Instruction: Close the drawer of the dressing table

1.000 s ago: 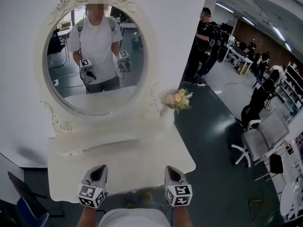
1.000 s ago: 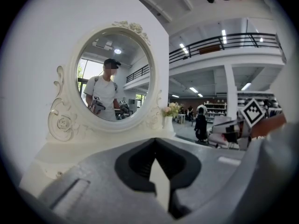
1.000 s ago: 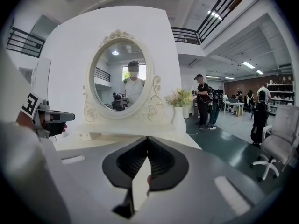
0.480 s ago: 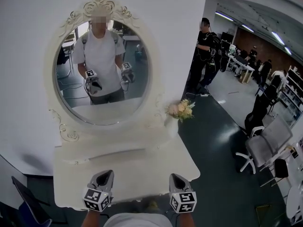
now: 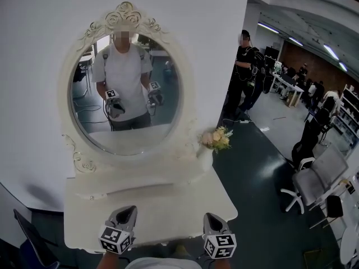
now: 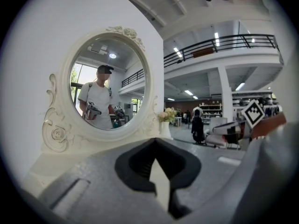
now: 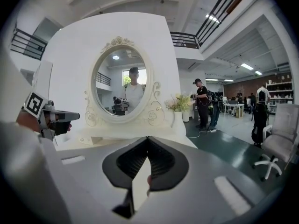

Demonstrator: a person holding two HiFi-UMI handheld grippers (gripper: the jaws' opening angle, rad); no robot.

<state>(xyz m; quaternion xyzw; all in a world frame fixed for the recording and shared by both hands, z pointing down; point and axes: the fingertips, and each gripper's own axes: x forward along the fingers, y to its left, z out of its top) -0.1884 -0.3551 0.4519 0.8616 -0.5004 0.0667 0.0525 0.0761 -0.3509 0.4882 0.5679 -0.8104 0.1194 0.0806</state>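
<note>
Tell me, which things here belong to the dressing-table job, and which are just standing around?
For the job: dressing table; left tongs and right tongs, both shut and empty.
Just around: mirror, flowers, office chair, standing person.

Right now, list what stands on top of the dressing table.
On the dressing table stand an oval mirror in a carved frame and, at the right rear corner, a flower bouquet. The drawer under the top is hidden.
</note>
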